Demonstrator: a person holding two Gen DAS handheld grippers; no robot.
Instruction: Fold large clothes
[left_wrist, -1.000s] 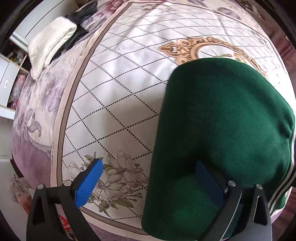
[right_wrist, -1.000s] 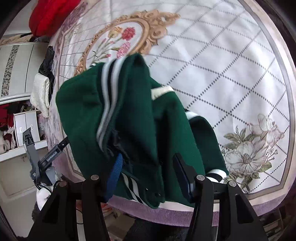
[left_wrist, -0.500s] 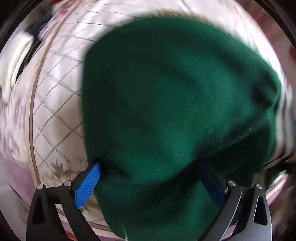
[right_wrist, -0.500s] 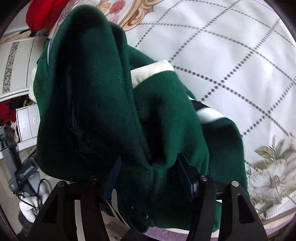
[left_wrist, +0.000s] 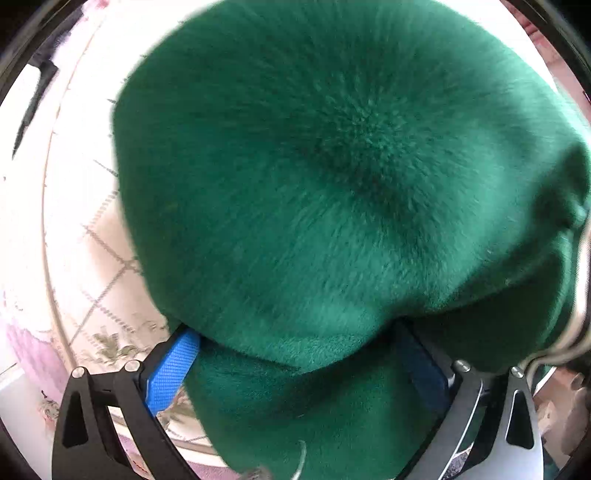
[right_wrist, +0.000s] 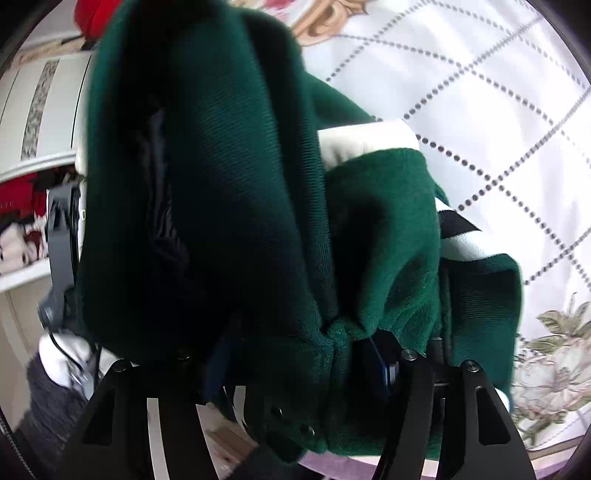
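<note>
My left fingers (left_wrist: 295, 363) stand wide around the thick, soft green jacket (left_wrist: 332, 184) while my right fingers (right_wrist: 295, 360) pinch a bunched fold, lifting it above the bed (right_wrist: 480, 92); it looks heavy and floppy, best held at hems.

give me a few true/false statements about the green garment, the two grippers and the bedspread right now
1. The green garment fills most of the left wrist view. True.
2. The right gripper is open and clear of the fabric. False: it is pinching bunched green cloth.
3. The bedspread is plain blue. False: it is white with a dotted diamond grid and printed flowers.
4. The garment has black and white striped trim. True.
5. The left gripper has green fabric between its blue pads. True.
</note>
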